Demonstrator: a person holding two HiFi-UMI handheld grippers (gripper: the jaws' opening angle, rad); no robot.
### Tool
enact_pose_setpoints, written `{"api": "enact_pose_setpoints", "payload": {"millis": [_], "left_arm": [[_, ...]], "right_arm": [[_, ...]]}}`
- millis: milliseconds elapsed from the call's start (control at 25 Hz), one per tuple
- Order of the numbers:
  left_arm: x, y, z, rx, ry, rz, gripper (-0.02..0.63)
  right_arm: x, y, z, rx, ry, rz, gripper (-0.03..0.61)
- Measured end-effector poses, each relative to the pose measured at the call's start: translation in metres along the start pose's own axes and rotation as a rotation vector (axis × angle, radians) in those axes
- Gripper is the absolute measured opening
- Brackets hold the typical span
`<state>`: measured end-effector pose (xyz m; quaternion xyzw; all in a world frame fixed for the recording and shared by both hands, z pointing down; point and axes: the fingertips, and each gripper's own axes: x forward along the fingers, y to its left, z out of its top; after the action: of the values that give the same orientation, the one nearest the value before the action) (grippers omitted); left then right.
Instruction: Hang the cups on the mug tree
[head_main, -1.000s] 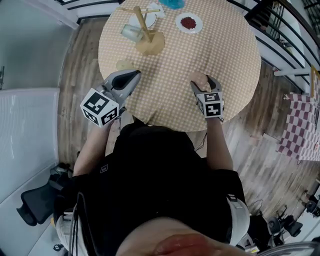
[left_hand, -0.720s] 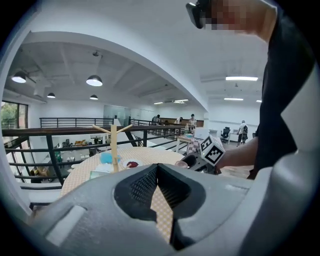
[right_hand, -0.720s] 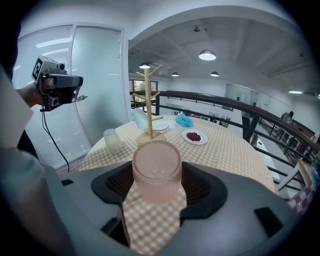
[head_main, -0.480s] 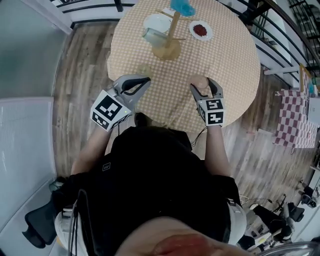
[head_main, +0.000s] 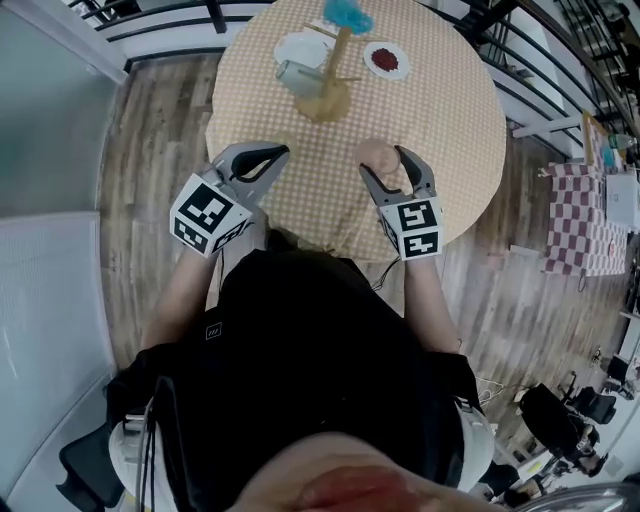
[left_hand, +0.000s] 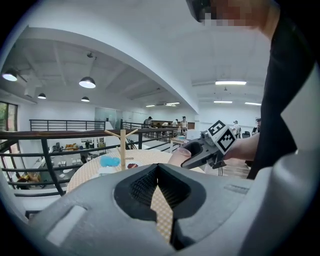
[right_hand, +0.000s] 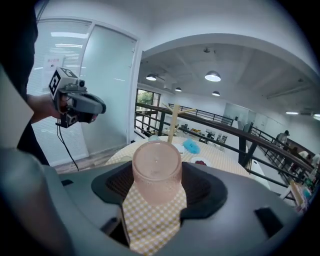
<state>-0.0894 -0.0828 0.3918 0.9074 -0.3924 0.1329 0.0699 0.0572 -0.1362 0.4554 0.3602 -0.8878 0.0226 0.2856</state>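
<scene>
Progress roughly half: clear glass cup (head_main: 291, 76) looks hung at 9 o'clock of mug tree (head_main: 334, 62), pink cup (head_main: 373, 152) unhung, clamped in right gripper (head_main: 388, 163) near table (head_main: 450, 110) 6 o'clock edge; left gripper (head_main: 274, 152) closed, empty

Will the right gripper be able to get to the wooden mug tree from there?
Probably yes. The right gripper, holding the pink cup, has only bare tablecloth between it and the mug tree. The left gripper sits off to the side.
</scene>
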Motion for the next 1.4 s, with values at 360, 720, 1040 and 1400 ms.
{"api": "enact_pose_setpoints", "payload": {"millis": [360, 720, 1040, 1400], "left_arm": [[-0.025, 0.058, 0.003, 0.013, -0.015, -0.013, 0.006], [-0.042, 0.12, 0.004, 0.099, -0.003, -0.222, 0.006], [-0.059, 0.136, 0.009, 0.055, -0.054, -0.222, 0.006], [-0.069, 0.151, -0.005, 0.018, -0.048, -0.174, 0.006]], "right_arm": [[0.017, 0.018, 0.05, 0.039, -0.06, -0.034, 0.305], [0.035, 0.015, 0.106, 0.112, -0.043, -0.25, 0.305], [0.053, 0.018, 0.126, 0.109, -0.057, -0.272, 0.305], [0.098, 0.01, 0.11, 0.153, -0.037, -0.256, 0.305]]}}
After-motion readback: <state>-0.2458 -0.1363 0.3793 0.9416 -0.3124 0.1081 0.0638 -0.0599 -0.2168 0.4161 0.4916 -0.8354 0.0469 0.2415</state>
